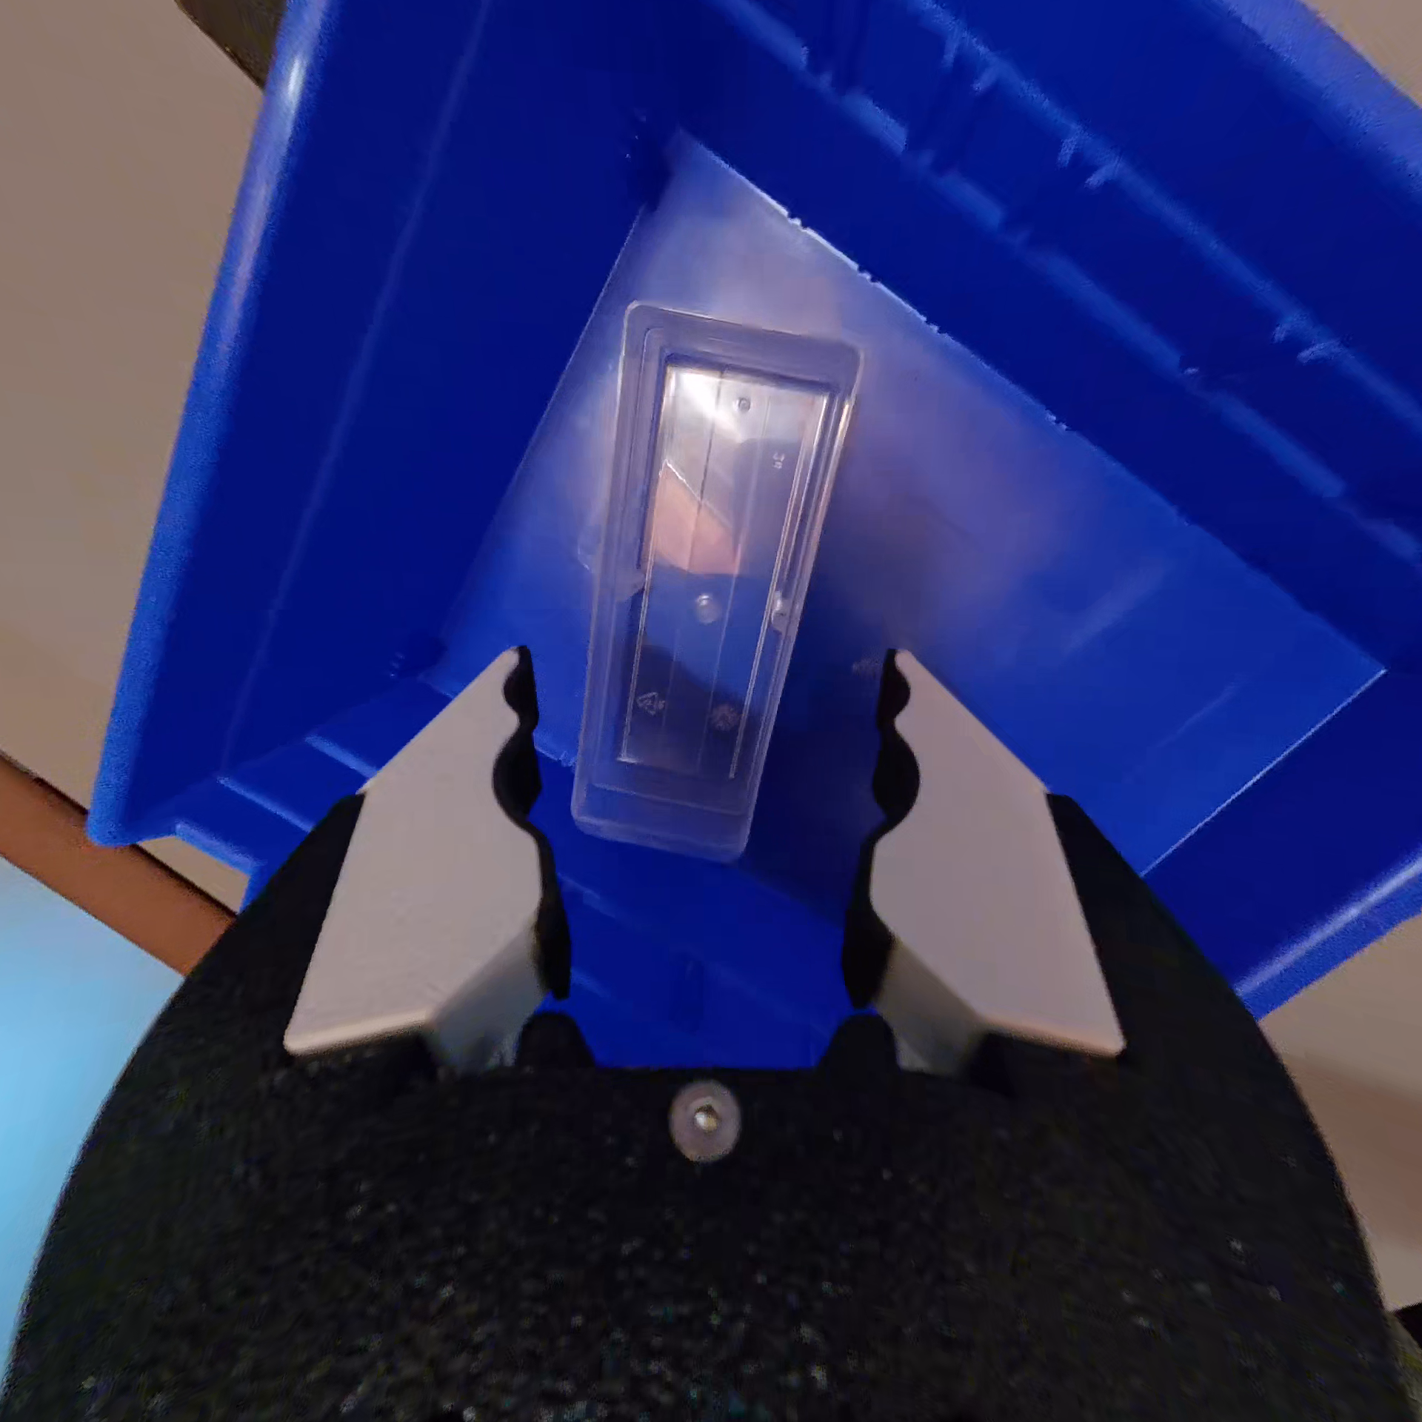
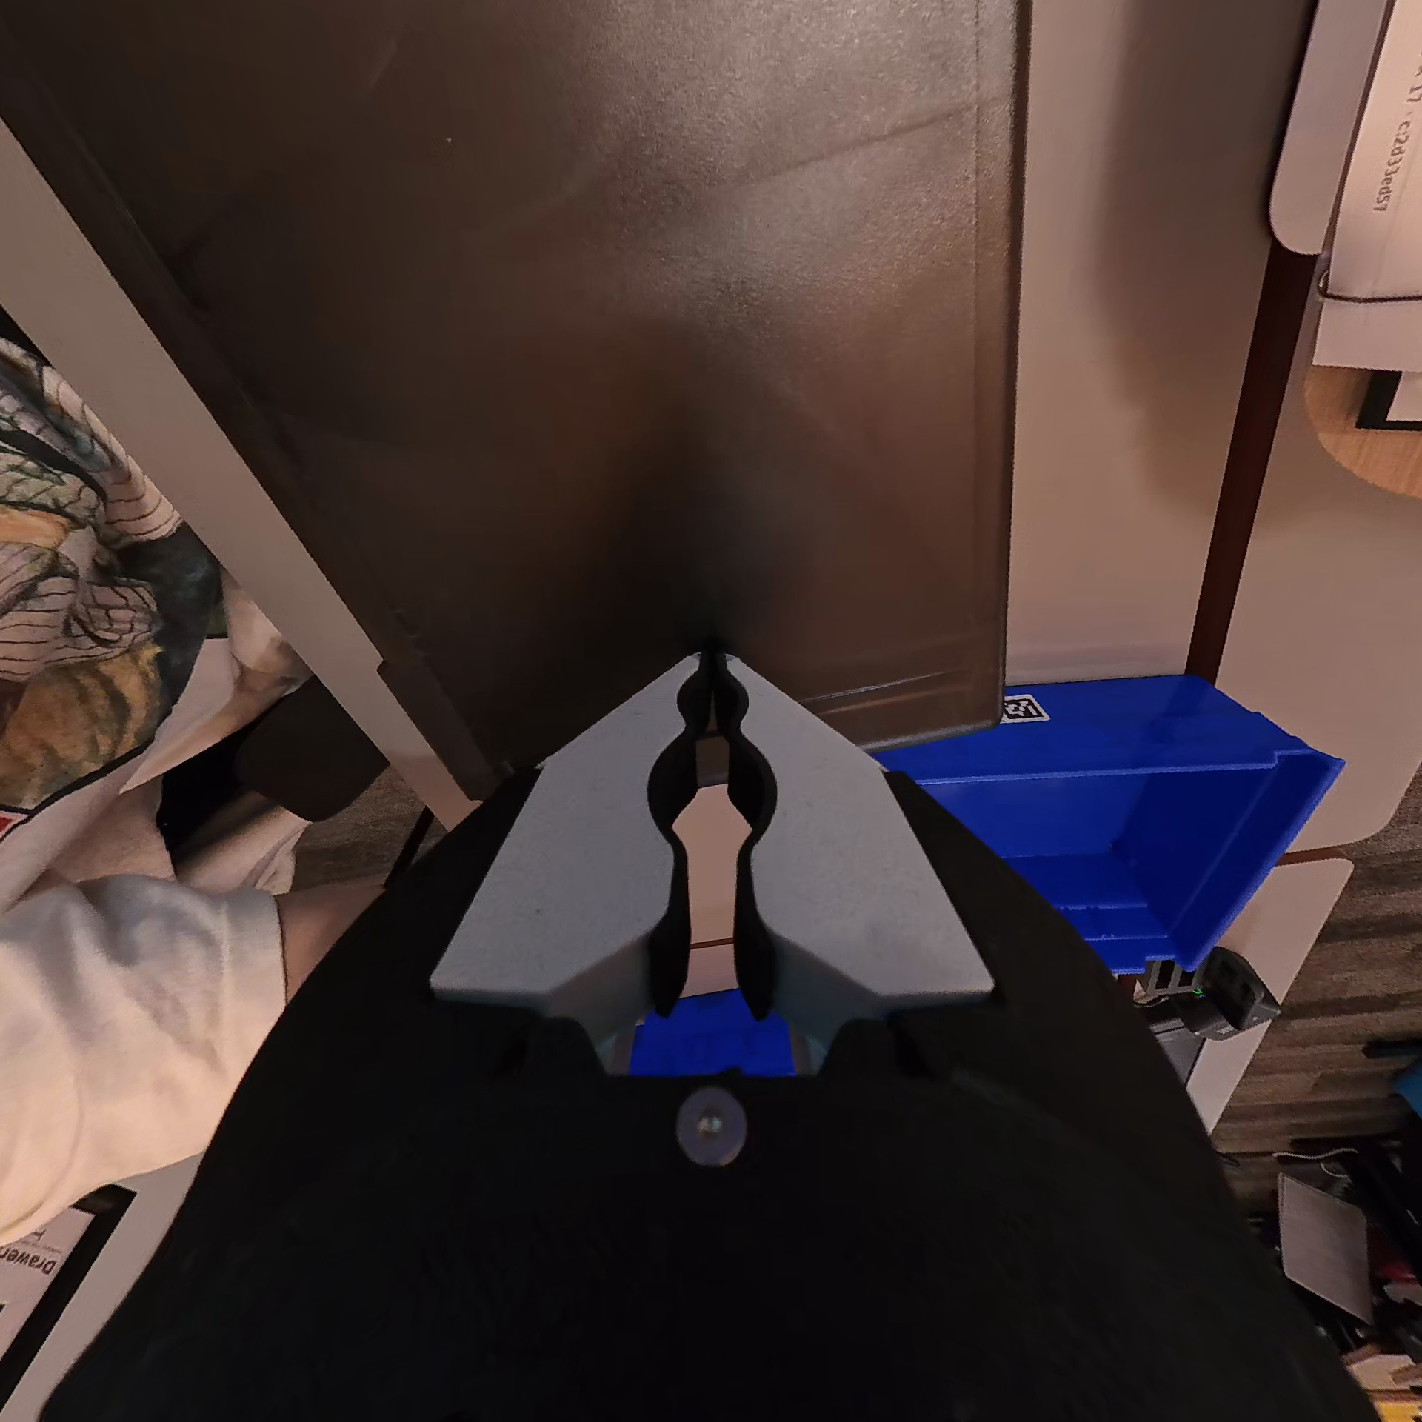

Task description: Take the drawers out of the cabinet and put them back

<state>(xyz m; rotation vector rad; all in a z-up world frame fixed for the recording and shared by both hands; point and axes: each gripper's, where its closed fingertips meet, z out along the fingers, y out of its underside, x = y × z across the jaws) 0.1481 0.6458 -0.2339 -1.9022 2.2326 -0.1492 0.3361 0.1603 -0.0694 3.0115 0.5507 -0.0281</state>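
Note:
A blue plastic drawer (image 1: pixel 431 462) fills the left wrist view, tilted, with a clear label holder (image 1: pixel 716 585) on its front face. My left gripper (image 1: pixel 708 654) is open, its fingertips on either side of the holder's lower part and not closed on it. In the right wrist view, my right gripper (image 2: pixel 712 660) is shut with its tips against the flat dark wall of the cabinet (image 2: pixel 615 346); I see nothing held between them. The blue drawer (image 2: pixel 1116 808) shows beside the cabinet at lower right, open side towards me, with a dark part of the left gripper (image 2: pixel 1223 996) at its edge.
A white-sleeved arm (image 2: pixel 115 1000) and patterned cloth (image 2: pixel 85 554) are at the left. A white frame bar (image 2: pixel 231 492) runs along the cabinet's left side. White cardboard boxes (image 2: pixel 1354 154) sit at upper right. Clutter (image 2: pixel 1339 1246) lies on the floor at lower right.

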